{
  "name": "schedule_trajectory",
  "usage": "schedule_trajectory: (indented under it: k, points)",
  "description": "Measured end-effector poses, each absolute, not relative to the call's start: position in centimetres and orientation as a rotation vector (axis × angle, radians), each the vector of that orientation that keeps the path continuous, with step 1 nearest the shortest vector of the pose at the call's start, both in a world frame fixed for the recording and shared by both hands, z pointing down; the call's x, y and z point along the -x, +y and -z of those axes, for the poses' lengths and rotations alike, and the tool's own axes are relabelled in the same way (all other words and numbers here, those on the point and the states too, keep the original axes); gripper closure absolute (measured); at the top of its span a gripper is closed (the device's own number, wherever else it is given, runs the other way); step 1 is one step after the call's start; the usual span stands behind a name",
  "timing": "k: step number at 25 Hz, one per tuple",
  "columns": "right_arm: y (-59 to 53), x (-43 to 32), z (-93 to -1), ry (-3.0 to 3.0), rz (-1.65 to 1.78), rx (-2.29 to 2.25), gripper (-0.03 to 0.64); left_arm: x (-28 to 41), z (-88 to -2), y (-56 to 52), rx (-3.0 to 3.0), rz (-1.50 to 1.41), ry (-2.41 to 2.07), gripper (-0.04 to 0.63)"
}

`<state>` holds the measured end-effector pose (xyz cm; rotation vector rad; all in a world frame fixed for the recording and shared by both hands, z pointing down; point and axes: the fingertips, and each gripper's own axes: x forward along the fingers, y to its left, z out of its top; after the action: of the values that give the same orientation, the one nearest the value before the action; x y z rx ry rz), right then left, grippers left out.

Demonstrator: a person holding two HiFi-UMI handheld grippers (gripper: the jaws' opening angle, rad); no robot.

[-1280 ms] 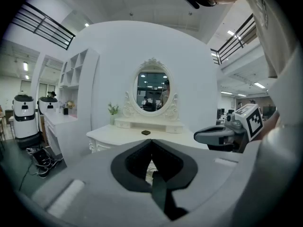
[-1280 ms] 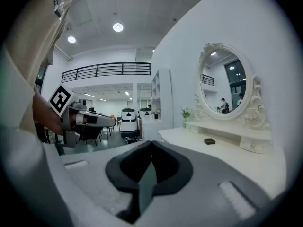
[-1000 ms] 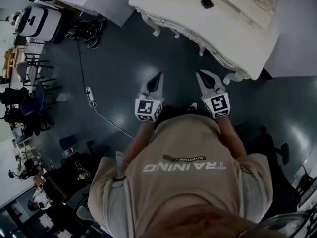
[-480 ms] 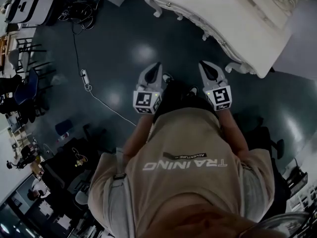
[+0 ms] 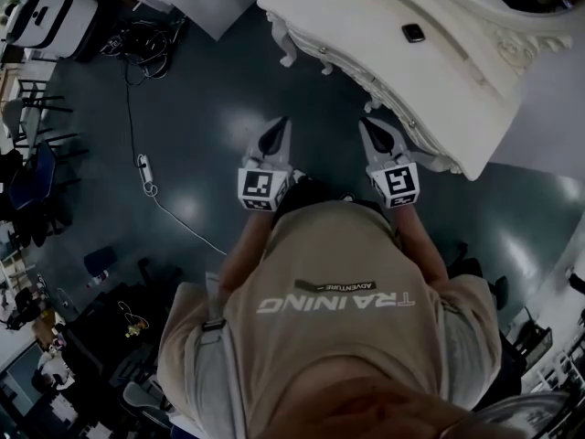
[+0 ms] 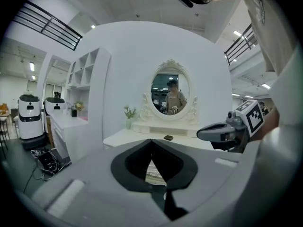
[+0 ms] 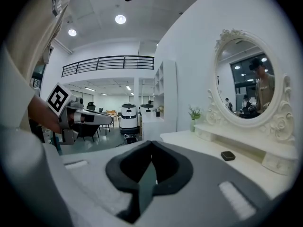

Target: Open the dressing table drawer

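The white dressing table (image 5: 430, 71) stands at the upper right of the head view, with a small black object (image 5: 413, 33) on its top. Its carved drawer front (image 5: 366, 73) runs along the near edge. Both grippers are held out over the dark floor, just short of that edge. My left gripper (image 5: 277, 128) is shut and holds nothing. My right gripper (image 5: 370, 128) is also shut and empty, its tip close to the table's front. The left gripper view looks at the oval mirror (image 6: 170, 94) over shut jaws. In the right gripper view the table top (image 7: 246, 150) lies to the right.
A cable with a power strip (image 5: 143, 167) lies on the floor at left. White service robots (image 5: 50, 15) and chairs (image 5: 27, 163) stand at the far left. A white shelf unit (image 6: 87, 98) stands left of the table, and a small vase (image 6: 129, 122) sits on it.
The person has stepped toward the dressing table, so both grippers now sit closer to its front edge. Both stay shut and side by side.
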<state>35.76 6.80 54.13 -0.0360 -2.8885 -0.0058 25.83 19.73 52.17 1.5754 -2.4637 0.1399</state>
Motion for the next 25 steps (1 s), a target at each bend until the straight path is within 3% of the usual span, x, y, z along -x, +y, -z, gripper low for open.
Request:
schedule_trajectory:
  k: [11,25]
  points:
    - [8.3,-24.9,-53.5,-2.894,-0.015,-0.095,0.614,-15.4,-53.6,22.0,-1.628,-0.142,-2.399,0.588]
    - [-3.3,-15.8,-55.6,-2.905,0.021,-0.058,0.614,-6.4,-53.2,14.1,-1.434,-0.119,-2.454,0.588]
